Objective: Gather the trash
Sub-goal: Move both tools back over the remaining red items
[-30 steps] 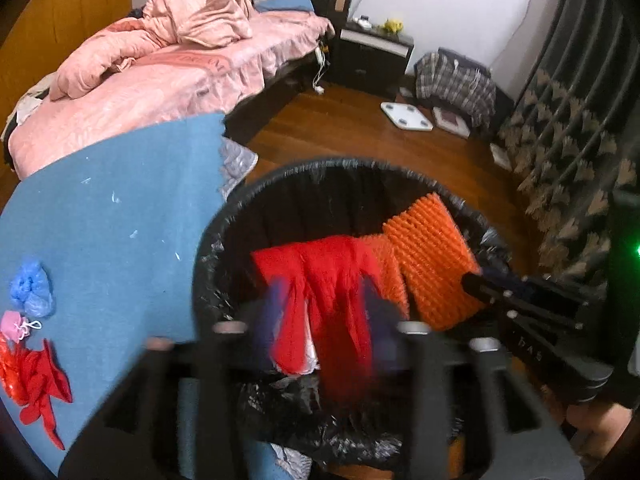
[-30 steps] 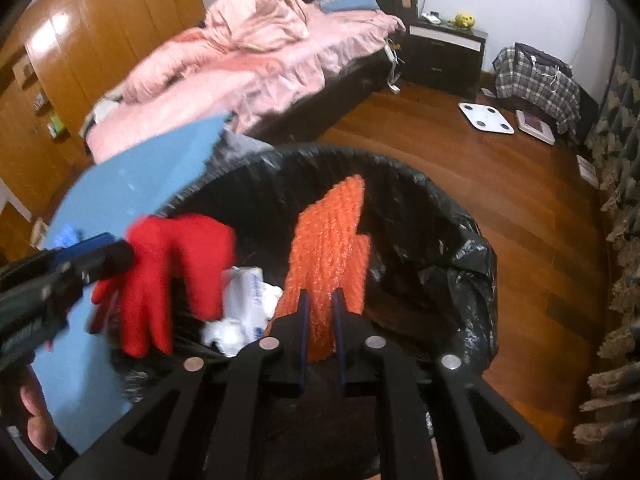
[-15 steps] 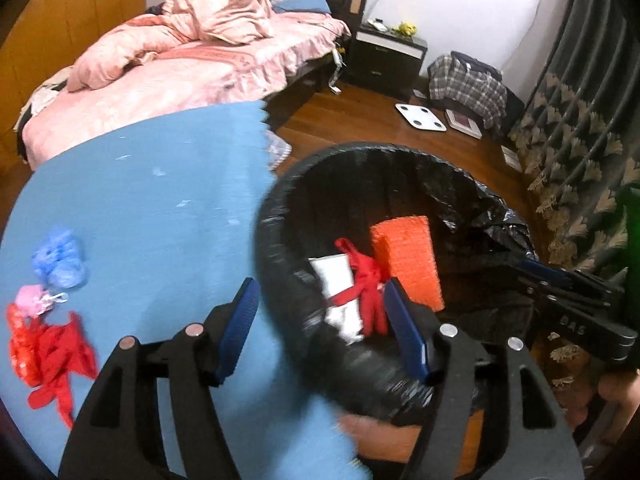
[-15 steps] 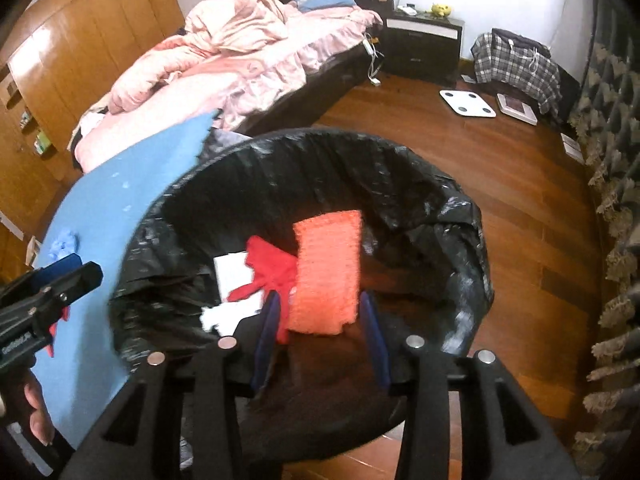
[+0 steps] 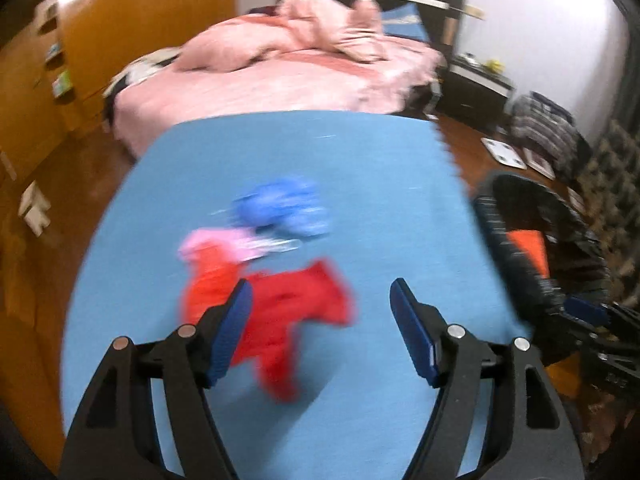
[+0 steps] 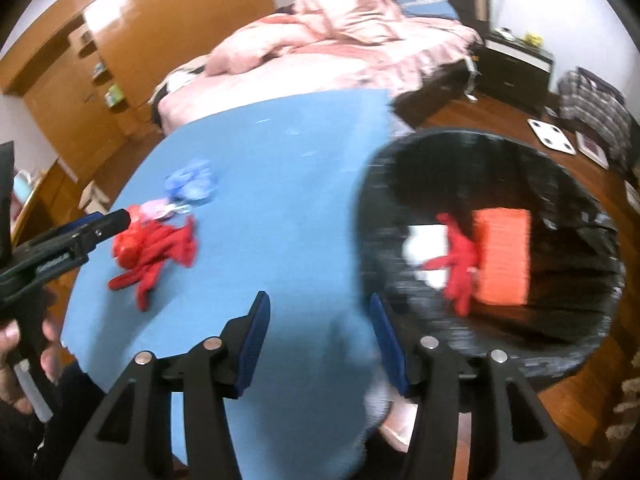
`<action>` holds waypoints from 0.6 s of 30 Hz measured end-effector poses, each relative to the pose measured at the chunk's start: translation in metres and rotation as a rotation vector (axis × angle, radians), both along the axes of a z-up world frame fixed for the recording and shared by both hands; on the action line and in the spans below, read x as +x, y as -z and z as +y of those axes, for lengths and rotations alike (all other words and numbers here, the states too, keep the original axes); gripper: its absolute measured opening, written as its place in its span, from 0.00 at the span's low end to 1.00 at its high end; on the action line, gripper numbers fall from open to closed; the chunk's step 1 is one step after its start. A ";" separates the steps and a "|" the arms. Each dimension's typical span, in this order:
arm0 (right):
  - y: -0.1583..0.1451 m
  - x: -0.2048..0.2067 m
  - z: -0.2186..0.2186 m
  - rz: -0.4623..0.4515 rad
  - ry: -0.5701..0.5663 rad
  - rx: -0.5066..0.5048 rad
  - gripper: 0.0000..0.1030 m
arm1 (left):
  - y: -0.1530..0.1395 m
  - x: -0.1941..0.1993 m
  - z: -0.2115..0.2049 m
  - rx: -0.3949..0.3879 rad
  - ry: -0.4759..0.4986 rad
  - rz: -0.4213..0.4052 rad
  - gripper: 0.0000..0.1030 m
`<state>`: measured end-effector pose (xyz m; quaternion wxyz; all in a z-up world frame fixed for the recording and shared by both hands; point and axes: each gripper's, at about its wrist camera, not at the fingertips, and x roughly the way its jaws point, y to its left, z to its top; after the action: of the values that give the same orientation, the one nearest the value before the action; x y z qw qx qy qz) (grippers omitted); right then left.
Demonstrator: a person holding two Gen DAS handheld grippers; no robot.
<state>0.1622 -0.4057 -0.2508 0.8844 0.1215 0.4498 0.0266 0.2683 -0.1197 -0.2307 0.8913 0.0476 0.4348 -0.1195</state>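
- No readable brand or writing; small lettering on the left gripper's arm, left edge of the right wrist view, is too blurred.
- left gripper (image 5: 320, 312): blue-padded fingers set wide and opening, nothing between them; hangs over the blue counter (image 5: 380, 168), flat matte surface, zigzag right edge.
- red glove (image 5: 292, 320): soft knit, crumpled, lower centre of the left wrist view, on the counter just past the left finger.
- Orange-red crumpled piece (image 5: 204, 284) touching the glove's left side; pink scrap (image 5: 224, 242) above it; blue crinkled plastic wad (image 5: 284, 208) further up. All motion-blurred.
- right gripper (image 6: 318, 324): fingers about half apart and opening, empty, over the counter's right edge.
- trash bin (image 6: 492, 148): round, glossy black bag liner, right of the right wrist view, beside the counter; inside it an orange ribbed rectangular pad (image 6: 502, 256), a red glove and white paper (image 6: 424, 240).
- Pink quilted bed (image 6: 340, 40) upper centre, wood floor.
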 end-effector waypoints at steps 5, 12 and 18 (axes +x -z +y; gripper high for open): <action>0.003 0.016 0.051 -0.011 -0.038 -0.010 0.50 | 0.010 0.011 0.066 -0.010 -0.078 0.012 0.67; 0.011 0.042 0.100 -0.011 -0.048 -0.026 0.50 | 0.026 0.021 0.087 -0.041 -0.065 0.027 0.67; 0.019 0.059 0.123 -0.001 -0.045 -0.036 0.50 | 0.051 0.035 0.087 -0.065 -0.033 0.075 0.60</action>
<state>0.2212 -0.2823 -0.2701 0.8859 0.0956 0.4523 0.0384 0.3036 -0.0322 -0.2817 0.8772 0.0068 0.4648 -0.1204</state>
